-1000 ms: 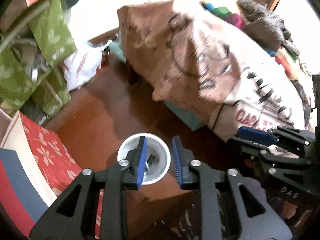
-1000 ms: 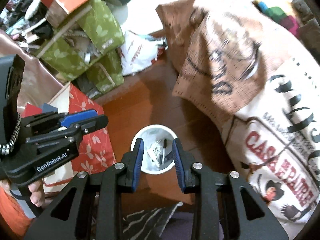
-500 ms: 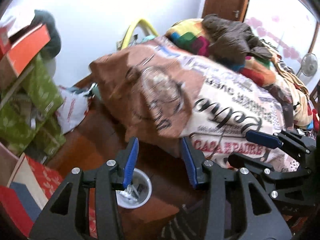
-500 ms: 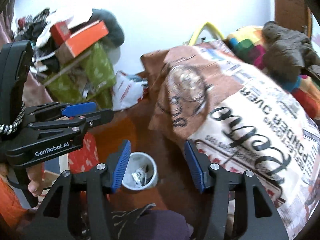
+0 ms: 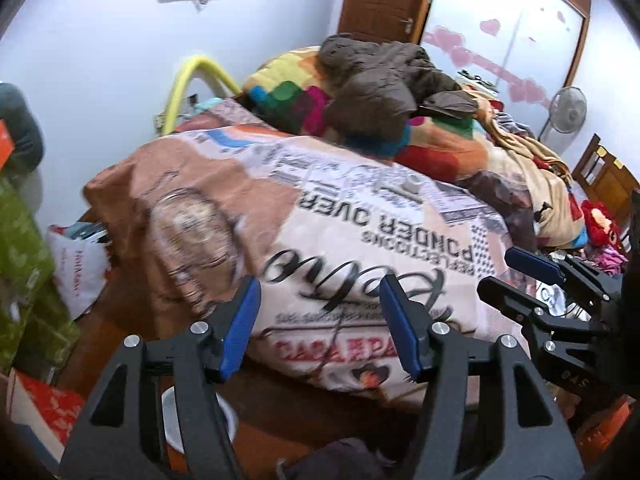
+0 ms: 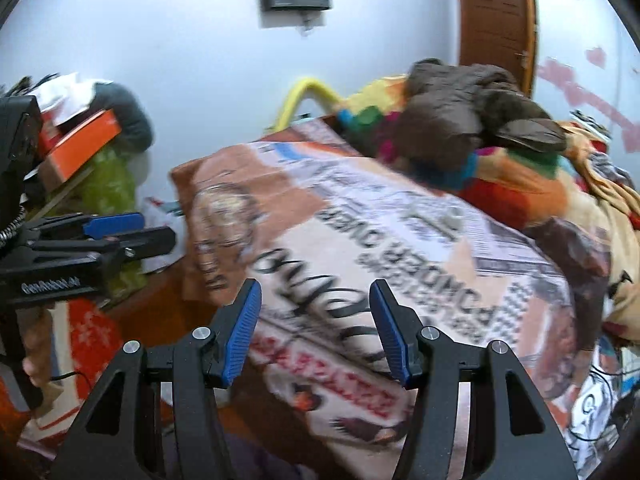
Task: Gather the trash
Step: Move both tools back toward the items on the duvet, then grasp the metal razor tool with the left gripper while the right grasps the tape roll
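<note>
The white trash bin (image 5: 167,412) stands on the wooden floor at the bottom left of the left wrist view, mostly hidden behind my left finger. My left gripper (image 5: 318,292) hangs over the bed's edge; its jaws are opening and nothing is between them. My right gripper (image 6: 315,292) is open and empty, facing the same printed blanket (image 6: 400,248). A small white object (image 5: 412,184) lies on the blanket farther back. Each gripper shows in the other's view: the right gripper (image 5: 512,276) at the right, the left gripper (image 6: 148,230) at the left, held by a hand.
A brown jacket (image 5: 380,80) and colourful bedding are piled on the far side of the bed. Green bags (image 5: 24,280), a white plastic bag (image 5: 76,264) and a red patterned box (image 5: 48,404) crowd the floor on the left. A fan (image 5: 568,110) stands at the back right.
Both grippers have risen from above the white bin and tilted up toward the bed. Both sets of jaws have spread wider. The bin has slid to the bottom left of view.
</note>
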Tool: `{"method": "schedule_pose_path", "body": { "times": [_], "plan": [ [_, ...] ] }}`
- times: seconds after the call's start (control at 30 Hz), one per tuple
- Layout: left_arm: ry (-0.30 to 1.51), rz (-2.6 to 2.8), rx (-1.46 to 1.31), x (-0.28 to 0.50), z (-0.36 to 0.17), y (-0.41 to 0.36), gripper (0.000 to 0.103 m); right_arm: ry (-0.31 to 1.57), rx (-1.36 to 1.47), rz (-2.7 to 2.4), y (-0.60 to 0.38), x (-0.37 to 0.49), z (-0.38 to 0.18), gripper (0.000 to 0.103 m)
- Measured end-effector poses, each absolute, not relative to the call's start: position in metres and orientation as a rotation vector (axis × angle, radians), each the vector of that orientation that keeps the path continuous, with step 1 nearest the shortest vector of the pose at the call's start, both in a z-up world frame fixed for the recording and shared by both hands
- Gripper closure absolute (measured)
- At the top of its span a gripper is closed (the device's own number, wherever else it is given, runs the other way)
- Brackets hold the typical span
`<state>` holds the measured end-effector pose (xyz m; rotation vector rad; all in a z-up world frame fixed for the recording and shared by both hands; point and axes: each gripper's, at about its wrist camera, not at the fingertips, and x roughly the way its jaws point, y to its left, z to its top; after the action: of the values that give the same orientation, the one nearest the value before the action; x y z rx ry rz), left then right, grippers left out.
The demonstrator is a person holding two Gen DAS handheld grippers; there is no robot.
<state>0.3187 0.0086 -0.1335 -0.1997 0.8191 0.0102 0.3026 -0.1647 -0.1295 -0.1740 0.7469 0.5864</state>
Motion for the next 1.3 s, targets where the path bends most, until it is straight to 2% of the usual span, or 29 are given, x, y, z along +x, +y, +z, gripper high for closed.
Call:
{"method": "schedule_pose_path", "body": {
  "times": [0.27,0.47,0.73,0.93,1.23,1.3],
  "plan": [
    [0.840,-0.045,-0.212,0.388,-0.146,-0.019,0.042,0.772,-0.151,0.494,-0.210,0.360,-0.148,0.051],
    [0.887,-0.058,-0.227,0.432,-0.184,-0.032,0.042,0.801,-0.127,0.441,-0.224,0.411,-0.173,0.051],
    [0.948,-0.111,-0.223,0.483,-0.231,-0.037,0.042,0.839,-0.151,0.435,-0.212,0.481,-0.206,0.051],
    [0.960,-0.169,-0.280,0.521,-0.251,-0.033,0.042,0.929,-0.115,0.495,-0.205,0.536,-0.231,0.051],
    [0.968,-0.193,-0.255,0.558,-0.276,-0.038,0.042,0.956,-0.098,0.441,-0.197,0.581,-0.256,0.051],
    [0.972,-0.200,-0.282,0.568,-0.281,-0.037,0.042,0.953,-0.091,0.447,-0.194,0.586,-0.256,0.055]
  ]
}}
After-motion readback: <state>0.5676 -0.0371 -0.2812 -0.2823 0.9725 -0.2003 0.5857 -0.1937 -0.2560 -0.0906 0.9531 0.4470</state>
